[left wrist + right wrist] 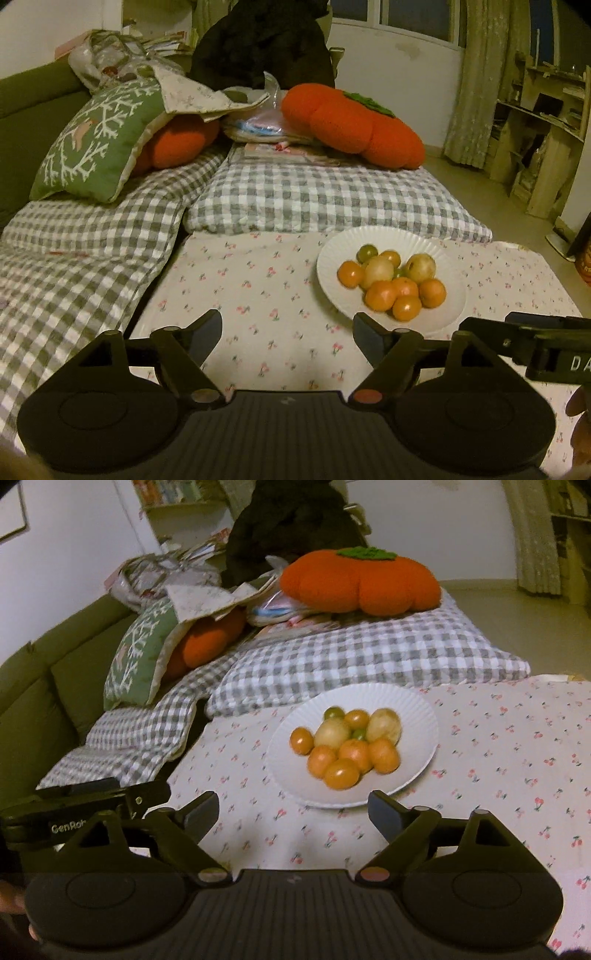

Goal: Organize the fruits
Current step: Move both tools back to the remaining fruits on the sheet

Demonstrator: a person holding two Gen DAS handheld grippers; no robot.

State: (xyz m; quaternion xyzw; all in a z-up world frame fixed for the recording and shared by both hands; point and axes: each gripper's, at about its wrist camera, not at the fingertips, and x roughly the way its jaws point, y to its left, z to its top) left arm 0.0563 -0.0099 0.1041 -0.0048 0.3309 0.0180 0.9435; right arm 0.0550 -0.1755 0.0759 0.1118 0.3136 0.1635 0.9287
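1. Looking along both tools, we found the white plate (417,716) of fruits (347,746) lying on the cherry-print cloth (498,738).
2. Our right tool (291,814) was spread and empty, the plate's near rim just ahead between its fingers.
3. Our left tool (288,332), likewise spread and empty, had the plate ahead and rightward, so we judged the right tool better placed.

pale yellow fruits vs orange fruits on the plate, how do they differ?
Pale yellow fruits are bigger and number two; orange fruits are smaller and more numerous. The yellow pair sits toward the far side of the heap, the orange mostly nearer the grippers. Both are round and piled on the white plate.
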